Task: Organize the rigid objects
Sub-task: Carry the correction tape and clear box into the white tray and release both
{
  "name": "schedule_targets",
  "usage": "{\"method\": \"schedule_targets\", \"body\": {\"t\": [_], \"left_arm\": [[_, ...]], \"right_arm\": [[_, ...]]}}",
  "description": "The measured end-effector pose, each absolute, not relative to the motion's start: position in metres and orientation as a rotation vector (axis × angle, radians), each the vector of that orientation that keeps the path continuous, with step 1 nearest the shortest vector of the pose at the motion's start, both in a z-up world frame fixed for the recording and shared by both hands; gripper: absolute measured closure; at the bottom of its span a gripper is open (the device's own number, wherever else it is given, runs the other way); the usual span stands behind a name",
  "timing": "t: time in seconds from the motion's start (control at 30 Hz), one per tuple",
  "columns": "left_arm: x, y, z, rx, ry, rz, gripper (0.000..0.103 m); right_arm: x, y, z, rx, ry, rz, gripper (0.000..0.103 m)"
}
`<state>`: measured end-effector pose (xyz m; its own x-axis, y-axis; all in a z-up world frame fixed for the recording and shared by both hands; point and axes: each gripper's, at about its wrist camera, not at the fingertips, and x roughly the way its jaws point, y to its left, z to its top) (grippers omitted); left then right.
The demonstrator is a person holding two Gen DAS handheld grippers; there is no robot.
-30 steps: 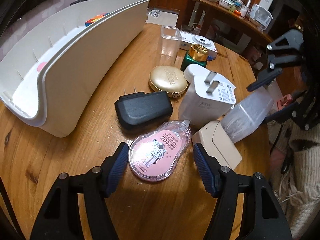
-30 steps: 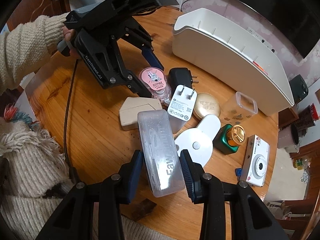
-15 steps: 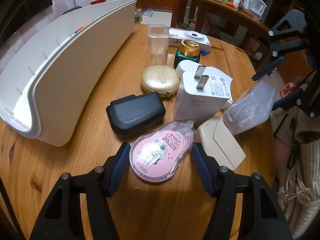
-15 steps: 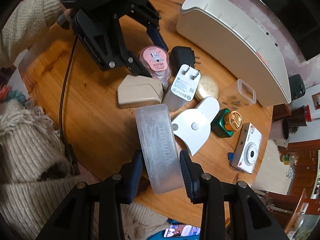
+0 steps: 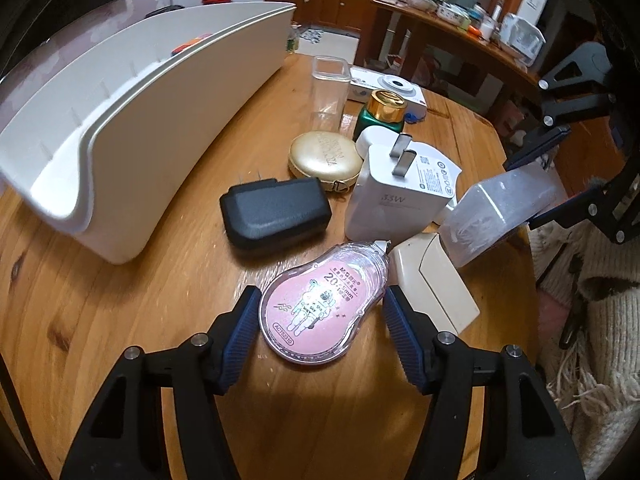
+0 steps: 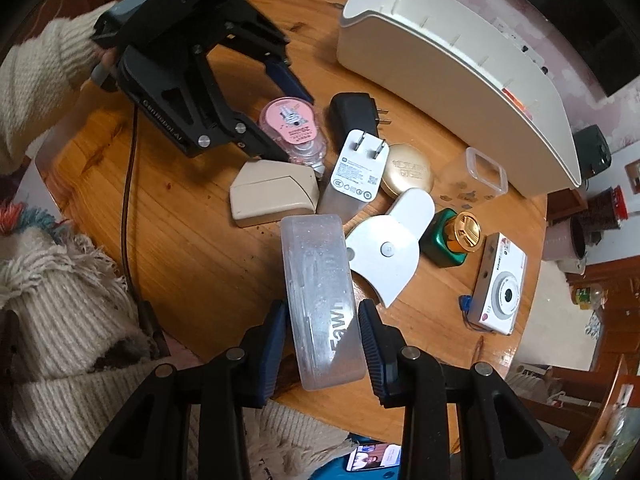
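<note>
Round wooden table (image 5: 120, 320), cluttered. Right gripper (image 6: 322, 344): pinching a frosted translucent case (image 6: 320, 300) by its near end, case lifted and tilted above the table edge. Left gripper (image 5: 316, 332): spread, blue pads to either side of a pink correction-tape dispenser (image 5: 320, 304), small gaps visible on both sides; dispenser flat on the table. Just beside the dispenser: beige box (image 5: 432, 280) and black adapter (image 5: 276, 212), lying flat. Behind these: white 33W charger (image 5: 396, 196), prongs up; gold compact (image 5: 326, 156); green bottle with gold cap (image 5: 380, 116); clear plastic cup (image 5: 328, 92), upright; white camera (image 5: 390, 88) at the far edge. White flat paddle-shaped item (image 6: 392, 244) lying between charger and bottle. Long white curved bin (image 5: 140, 148) along one side of the table, apart from the small items. Cream knitted sleeve (image 6: 36, 80) at the left gripper's handle.
</note>
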<state>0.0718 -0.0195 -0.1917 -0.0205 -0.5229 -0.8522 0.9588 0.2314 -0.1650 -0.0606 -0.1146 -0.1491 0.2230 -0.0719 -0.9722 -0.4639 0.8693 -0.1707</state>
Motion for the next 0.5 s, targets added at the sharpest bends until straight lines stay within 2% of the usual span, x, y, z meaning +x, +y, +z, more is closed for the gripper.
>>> {"method": "schedule_targets", "body": {"t": [0.5], "left_arm": [[0.076,0.012,-0.165,0.288,0.983,-1.132,0.037]], "right_arm": [[-0.063,-0.118,-0.125,-0.455,1.257,0.244,0.067]]}}
